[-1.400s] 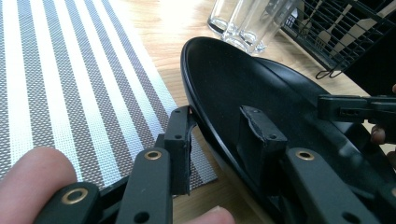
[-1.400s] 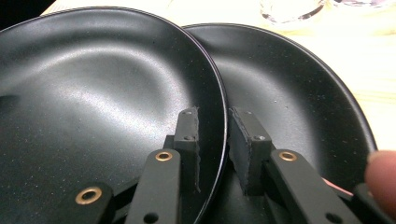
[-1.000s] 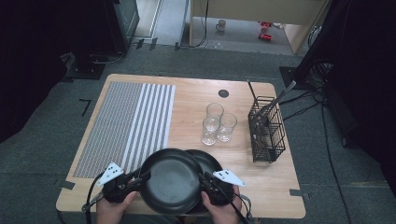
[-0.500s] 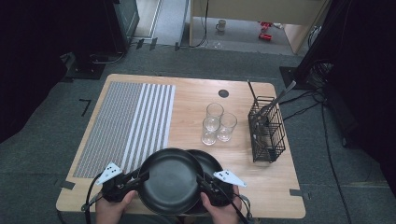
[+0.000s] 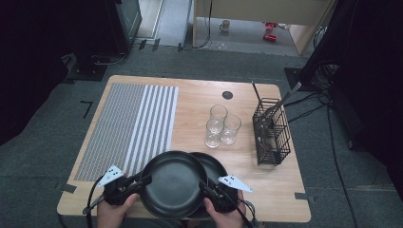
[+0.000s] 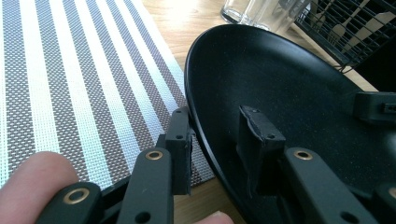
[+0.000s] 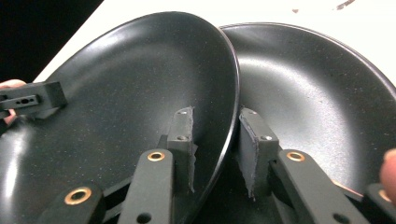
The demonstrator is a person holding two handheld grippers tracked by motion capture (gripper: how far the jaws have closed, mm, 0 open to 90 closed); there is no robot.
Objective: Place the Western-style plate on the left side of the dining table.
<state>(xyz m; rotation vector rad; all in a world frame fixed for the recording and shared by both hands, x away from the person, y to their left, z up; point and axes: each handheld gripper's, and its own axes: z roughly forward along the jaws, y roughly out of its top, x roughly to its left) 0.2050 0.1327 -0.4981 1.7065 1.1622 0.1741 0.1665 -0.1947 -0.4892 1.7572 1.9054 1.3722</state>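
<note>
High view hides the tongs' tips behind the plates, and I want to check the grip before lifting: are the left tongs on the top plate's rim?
Observer: The left tongs straddle the rim of the top plate, with one pad at its underside and one inside the bowl. The pads stand wide apart.
Operator: And the right tongs?
Observer: The right tongs straddle the same rim. The outer pad is close to its edge and the inner pad is clear of it.
Operator: Is the lower plate caught?
Observer: No. The lower plate lies under the right outer pad, not between the pads.
</note>
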